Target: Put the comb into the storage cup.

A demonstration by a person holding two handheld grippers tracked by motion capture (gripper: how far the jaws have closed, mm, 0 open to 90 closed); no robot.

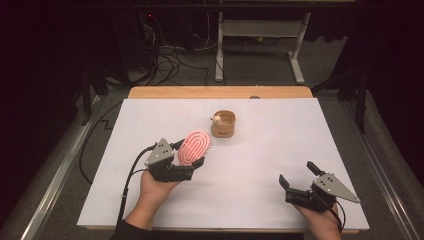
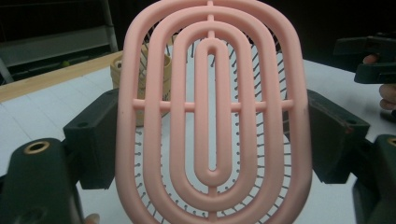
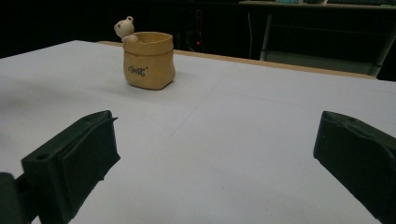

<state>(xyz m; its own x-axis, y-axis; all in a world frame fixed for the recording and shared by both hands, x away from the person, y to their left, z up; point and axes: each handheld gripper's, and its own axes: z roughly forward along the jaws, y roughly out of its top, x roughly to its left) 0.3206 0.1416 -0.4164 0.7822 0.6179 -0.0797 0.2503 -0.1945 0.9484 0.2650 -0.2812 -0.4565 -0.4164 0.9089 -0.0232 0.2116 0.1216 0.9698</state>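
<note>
High view: fixed above my side of the table (image 1: 260,170), looking forward and down; floor and desk legs beyond the far edge. Left gripper view: rides my left gripper (image 1: 187,155), very close behind the pink brush (image 2: 212,112), facing the pot (image 2: 126,70). Right gripper view: low over the tabletop, looking along my right gripper (image 3: 215,154). All three views share the tan pot and the white tabletop.

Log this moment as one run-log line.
left hand-held gripper: shut on pink hairbrush, lifted | right hand-held gripper: open, empty | tan bear pot: upright on white table
</note>
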